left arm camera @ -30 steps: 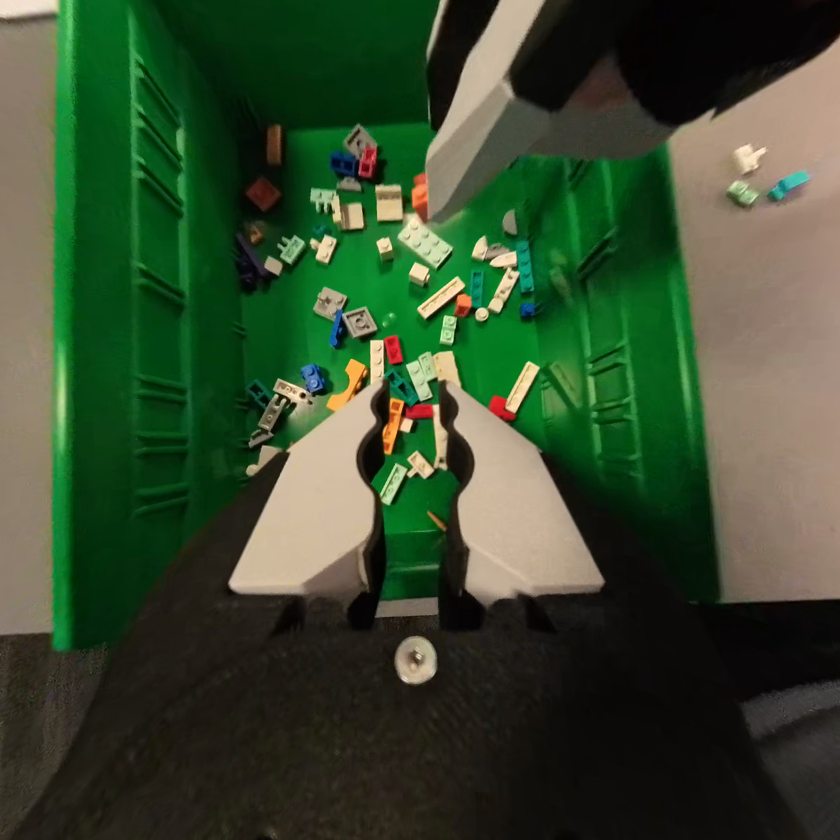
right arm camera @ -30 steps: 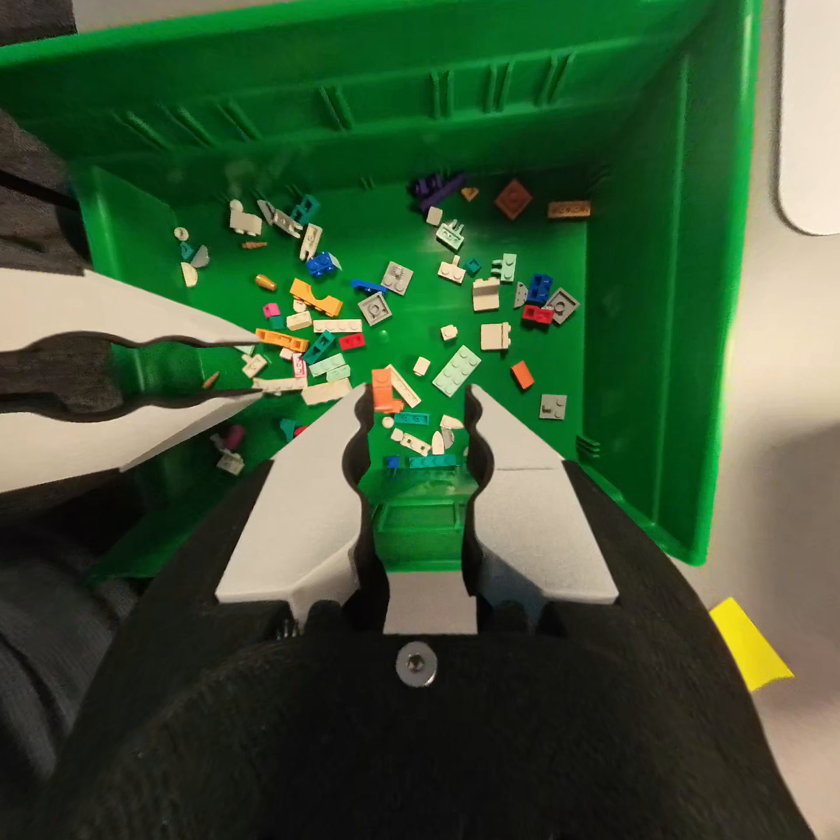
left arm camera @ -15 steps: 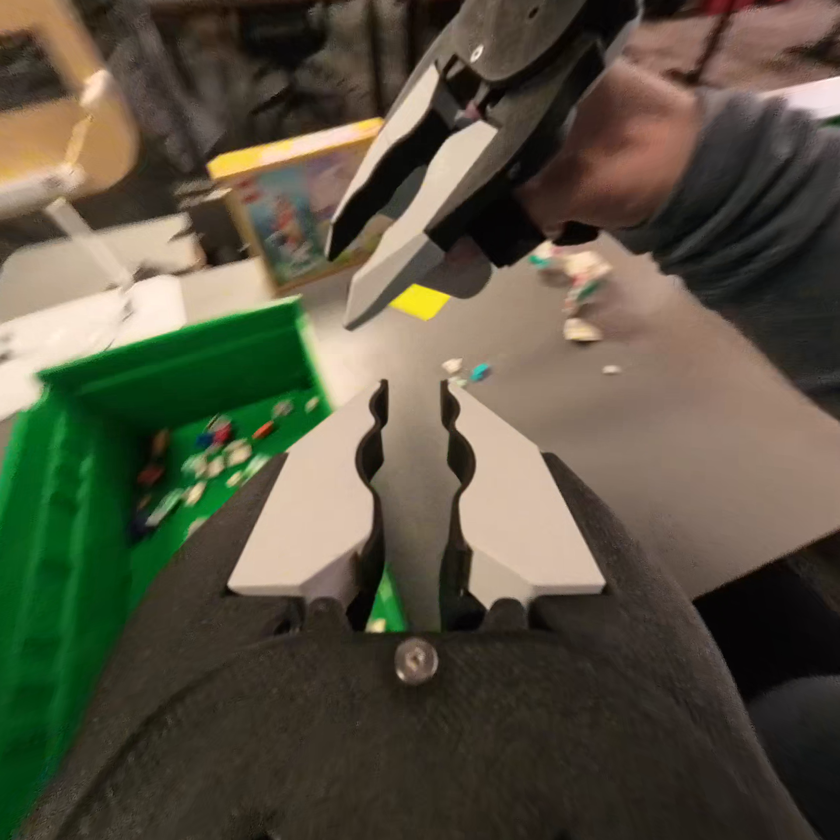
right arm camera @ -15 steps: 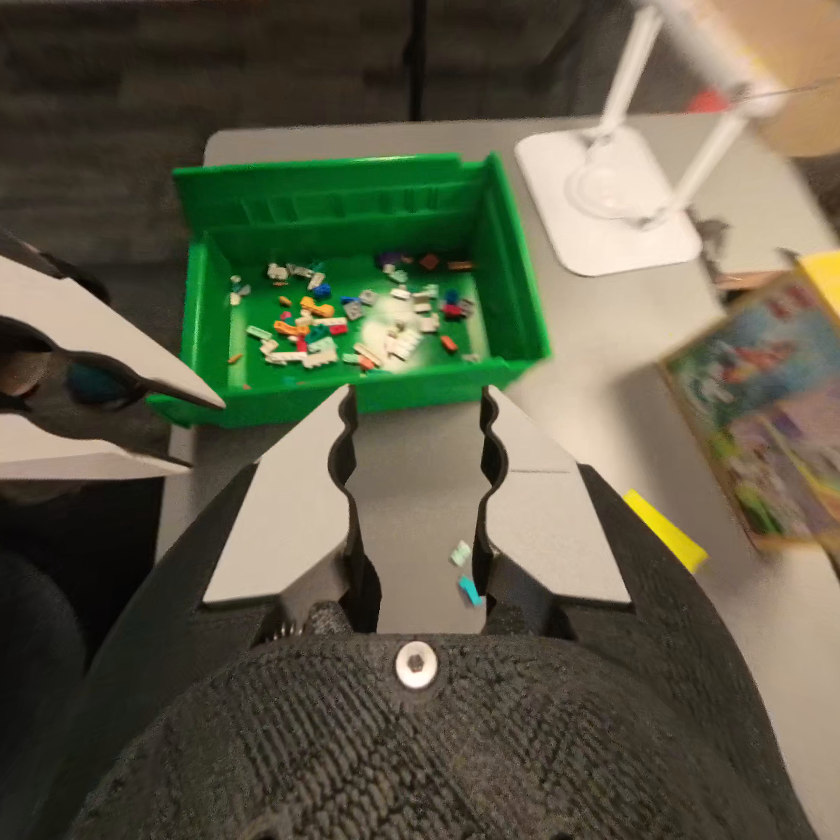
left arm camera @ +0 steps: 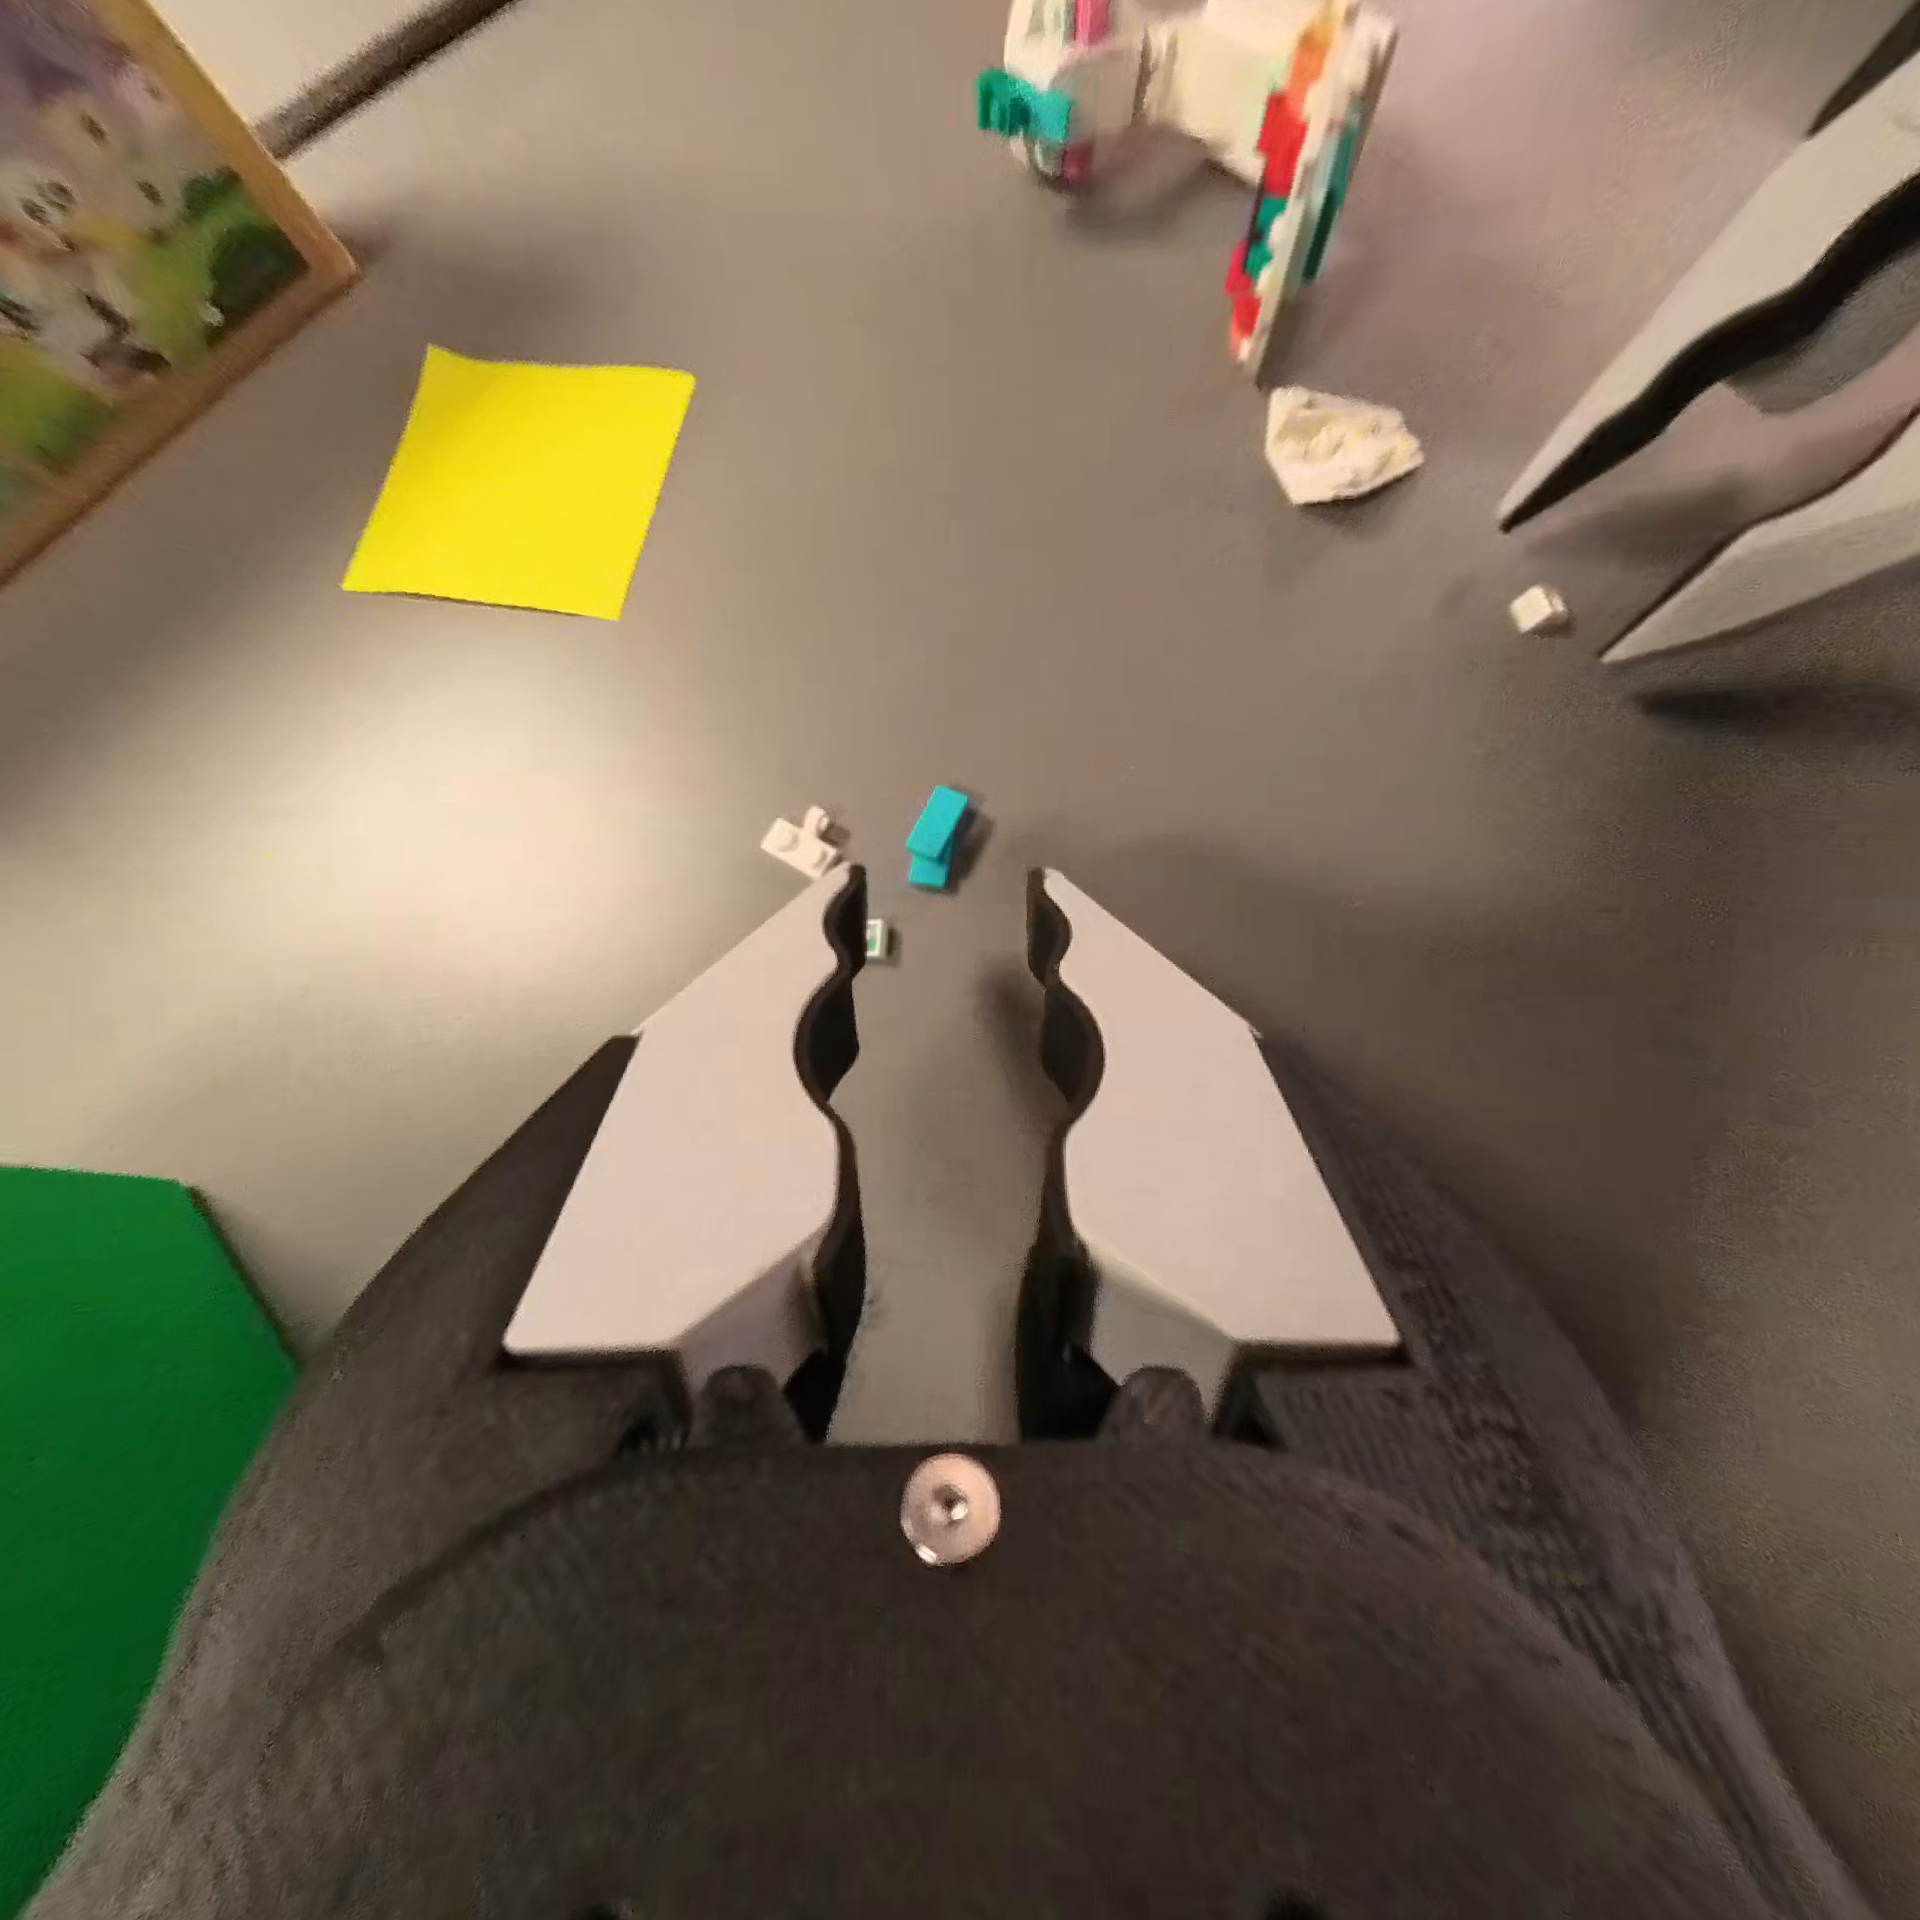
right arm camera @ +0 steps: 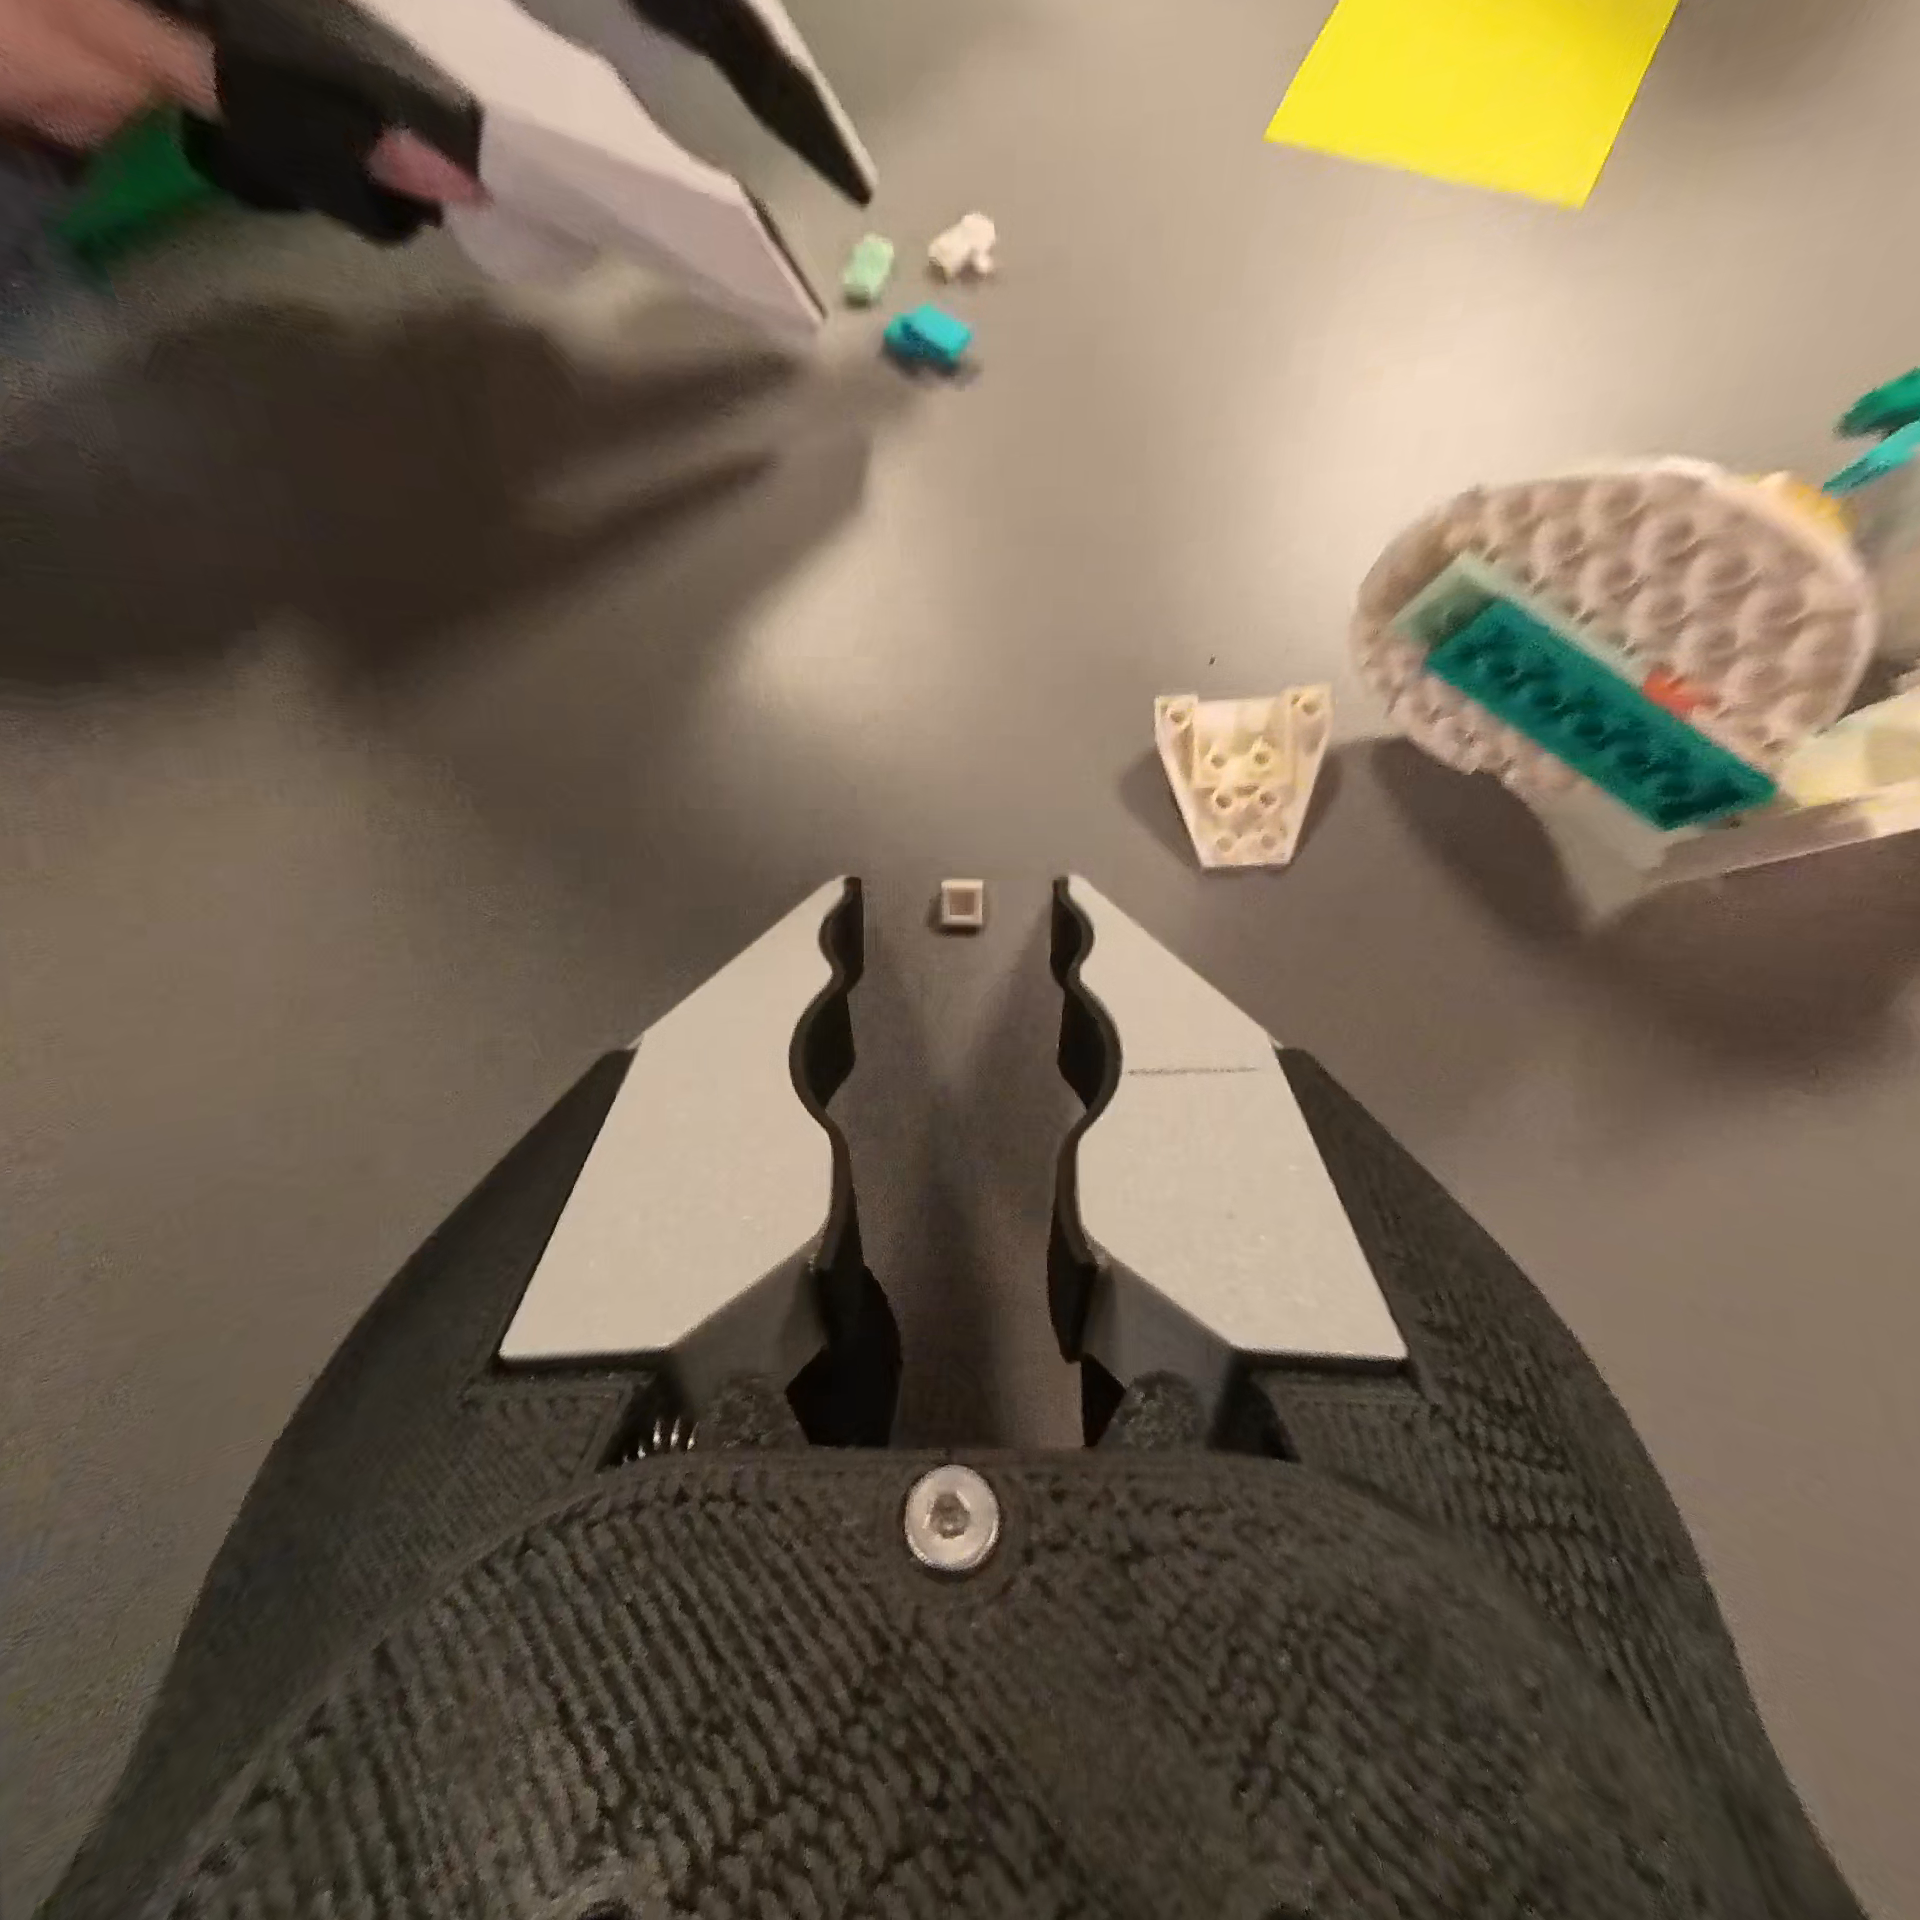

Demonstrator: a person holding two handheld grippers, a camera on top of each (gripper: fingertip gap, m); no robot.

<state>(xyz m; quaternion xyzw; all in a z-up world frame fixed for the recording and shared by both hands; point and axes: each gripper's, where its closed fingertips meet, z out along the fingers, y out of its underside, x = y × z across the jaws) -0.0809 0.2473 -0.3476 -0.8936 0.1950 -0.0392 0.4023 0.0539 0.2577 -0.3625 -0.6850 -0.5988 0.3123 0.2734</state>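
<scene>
My left gripper (left arm camera: 945, 883) is open and empty, low over the grey table, with a teal brick (left arm camera: 938, 837) just ahead of its tips. A small white hinge piece (left arm camera: 801, 844) lies left of the teal brick and a pale green plate (left arm camera: 881, 938) sits by the left fingertip. My right gripper (right arm camera: 956, 894) is open and empty, with a tiny white square brick (right arm camera: 959, 900) between its tips on the table. The left gripper also shows in the right wrist view (right arm camera: 821, 249), near the teal brick (right arm camera: 928, 338). The right gripper shows in the left wrist view (left arm camera: 1558, 582).
A yellow paper square (left arm camera: 520, 483) lies on the table. A green bin (left arm camera: 94, 1455) stands at the left. A partly built brick model (right arm camera: 1621, 665) lies at the right, with a white wedge piece (right arm camera: 1242, 779) beside it. A picture box (left arm camera: 114, 260) is far left. My hands' fingertips stand some 15 cm from each other.
Both grippers have left the green bin, swung over the table and come down low by the loose bricks. Both stay open and empty.
</scene>
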